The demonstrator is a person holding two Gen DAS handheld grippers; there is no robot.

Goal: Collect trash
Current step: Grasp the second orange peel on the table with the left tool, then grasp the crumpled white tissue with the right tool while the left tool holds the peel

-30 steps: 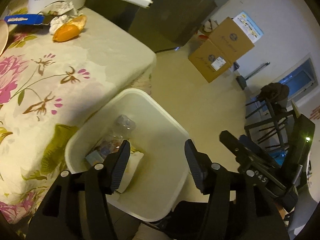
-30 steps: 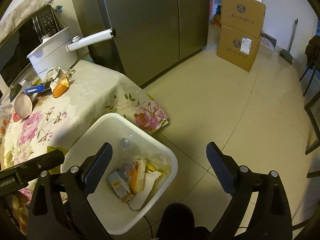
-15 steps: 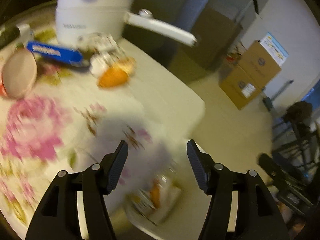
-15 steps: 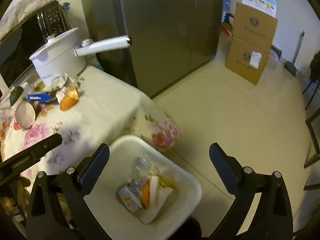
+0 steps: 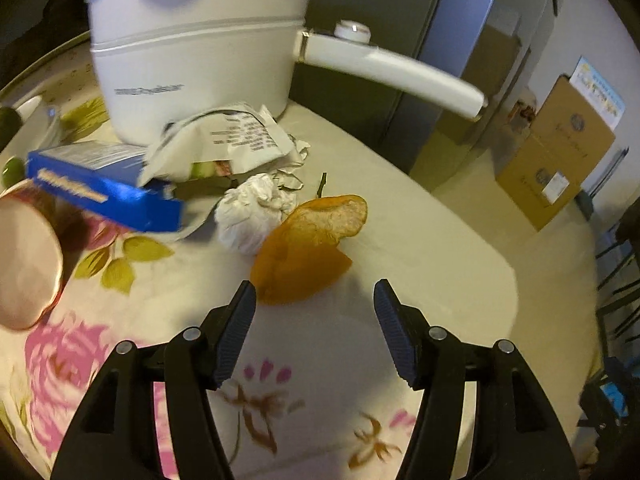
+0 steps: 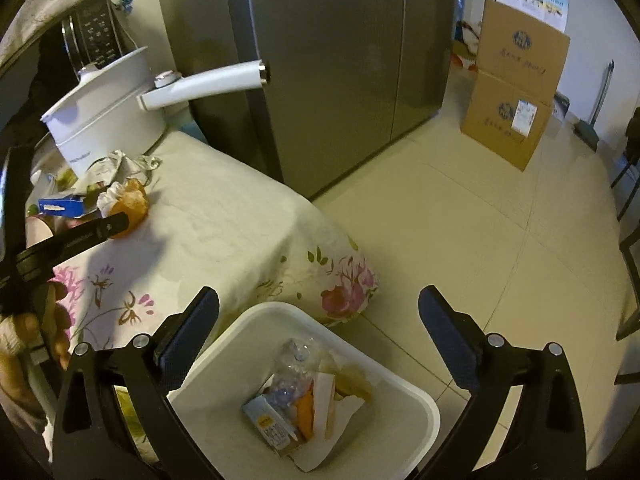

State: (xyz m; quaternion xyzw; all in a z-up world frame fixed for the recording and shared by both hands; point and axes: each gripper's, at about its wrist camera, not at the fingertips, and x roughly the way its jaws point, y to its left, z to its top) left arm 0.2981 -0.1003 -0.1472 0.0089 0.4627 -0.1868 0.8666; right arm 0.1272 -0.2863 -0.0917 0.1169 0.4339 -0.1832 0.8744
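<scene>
An orange peel (image 5: 308, 248) lies on the floral tablecloth (image 5: 400, 240), touching a crumpled white tissue (image 5: 252, 212). My left gripper (image 5: 315, 296) hovers open just short of the peel, nothing between its pads. Behind the tissue lie a torn printed paper wrapper (image 5: 224, 140) and a blue box (image 5: 104, 192). In the right wrist view, my right gripper (image 6: 319, 300) stands wide open above the white trash bin (image 6: 404, 396), which holds a plastic bottle, a small carton, peel and paper. One left finger (image 6: 80, 238) reaches toward the peel (image 6: 128, 204).
A white electric pot (image 5: 200, 52) with a long handle (image 5: 392, 72) stands behind the trash. A pink bowl (image 5: 24, 264) sits at the left. A grey fridge (image 6: 328, 60) is beyond the table, with cardboard boxes (image 6: 516, 92) on the tiled floor. A hand (image 6: 24, 336) holds the left gripper.
My left gripper swung from above the bin up over the table and now faces the orange peel. The right gripper drifted, and the bin sits lower in its view.
</scene>
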